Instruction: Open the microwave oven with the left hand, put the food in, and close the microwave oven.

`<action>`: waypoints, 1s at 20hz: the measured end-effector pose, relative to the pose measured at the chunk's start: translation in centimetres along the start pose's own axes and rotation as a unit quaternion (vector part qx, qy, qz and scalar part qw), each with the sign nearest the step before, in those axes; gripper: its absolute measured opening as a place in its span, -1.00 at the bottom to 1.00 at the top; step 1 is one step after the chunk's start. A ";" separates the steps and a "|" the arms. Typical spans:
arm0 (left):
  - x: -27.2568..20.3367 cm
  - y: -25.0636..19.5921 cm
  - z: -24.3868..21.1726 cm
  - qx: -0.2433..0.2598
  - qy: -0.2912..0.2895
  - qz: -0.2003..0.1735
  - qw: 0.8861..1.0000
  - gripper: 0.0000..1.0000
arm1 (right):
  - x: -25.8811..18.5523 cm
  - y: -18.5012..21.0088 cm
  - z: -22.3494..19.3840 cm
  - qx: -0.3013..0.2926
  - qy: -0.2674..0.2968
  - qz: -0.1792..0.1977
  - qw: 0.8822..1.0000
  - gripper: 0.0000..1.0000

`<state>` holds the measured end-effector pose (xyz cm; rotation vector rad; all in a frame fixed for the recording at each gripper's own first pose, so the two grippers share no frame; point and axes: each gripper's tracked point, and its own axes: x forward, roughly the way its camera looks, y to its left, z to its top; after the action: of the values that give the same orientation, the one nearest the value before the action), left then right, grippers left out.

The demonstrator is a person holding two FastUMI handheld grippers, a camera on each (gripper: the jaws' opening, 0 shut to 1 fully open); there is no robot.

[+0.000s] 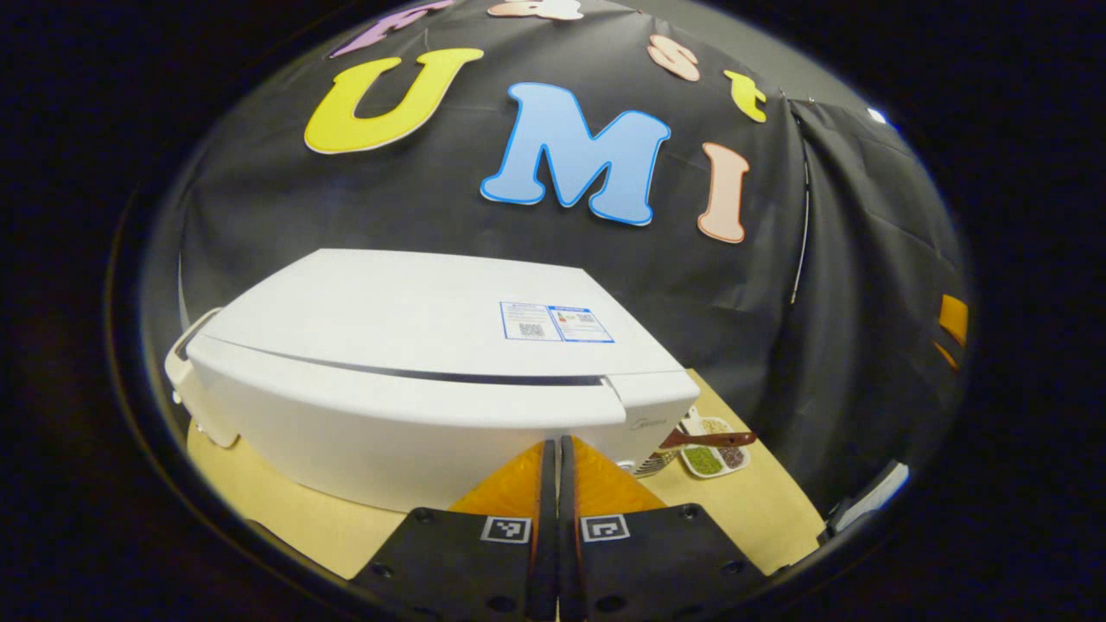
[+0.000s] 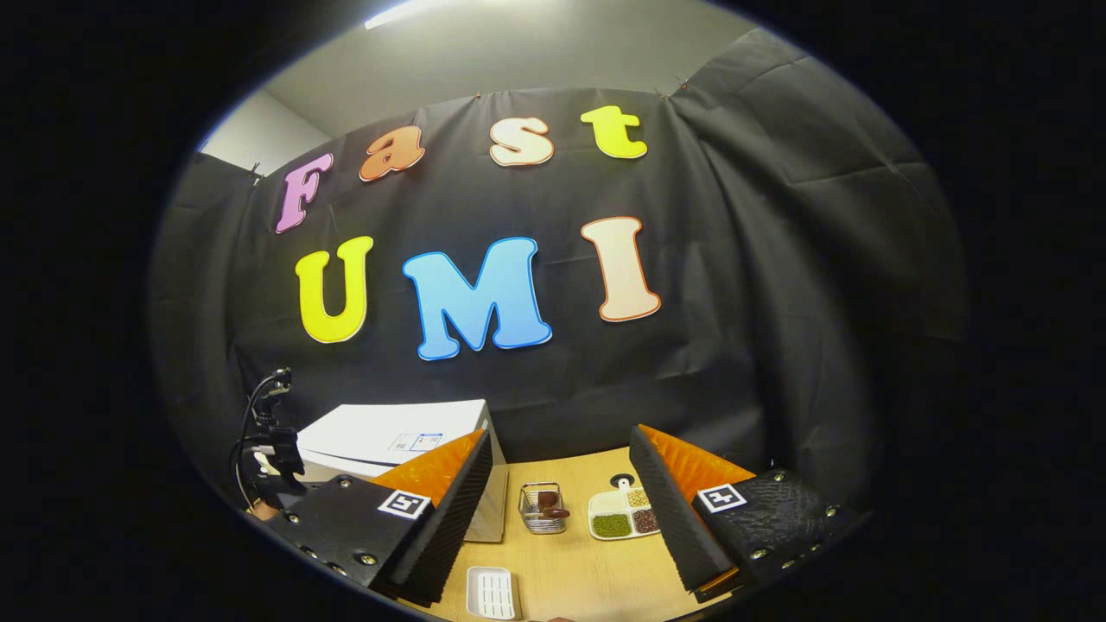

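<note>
Microwave oven (image 1: 415, 380): white, door closed, standing on the wooden table (image 1: 760, 518) toward its left part; in the right gripper view it sits at the left behind that gripper's own finger.

Left gripper (image 1: 556, 484): clenched on nothing, its 2 fingers pressed flat together, poised just in front of the door's right end, above the tabletop. The step in hand appears to be opening the door. To do it well, the fingers would likely need to part and find the door's free edge or handle, then pull along the hinge arc, not straight back; which edge is free cannot be told from here.

Right gripper (image 2: 562, 510): released, jaws wide apart, holding nothing, well back from the oven.

Divided dish (image 2: 624, 517): white, holding green and brown grains, right of the oven; probably the food.

Wire basket (image 2: 541, 508): between oven and dish, close to the door's swing and a possible obstruction.

White tray (image 2: 492, 593): small, ribbed, nearest the right gripper.
</note>
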<state>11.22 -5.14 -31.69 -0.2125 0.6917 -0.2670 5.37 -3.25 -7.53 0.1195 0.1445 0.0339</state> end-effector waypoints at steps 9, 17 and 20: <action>0.4 0.2 0.3 0.026 -0.011 0.007 1.000 -0.86 | 0.3 2.4 0.4 -0.016 -0.010 0.020 1.000 0.93; 0.8 0.5 1.1 0.058 -0.015 0.002 0.998 -0.85 | -0.3 3.0 0.0 -0.015 -0.003 0.017 1.000 0.92; -1.5 0.8 4.7 0.091 -0.073 0.014 0.993 -0.86 | -0.4 3.8 0.3 -0.016 -0.005 0.020 1.000 0.92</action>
<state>13.30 -3.45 -27.46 -0.0468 0.5208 -0.2833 4.88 0.48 -6.76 0.0898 0.1312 0.0747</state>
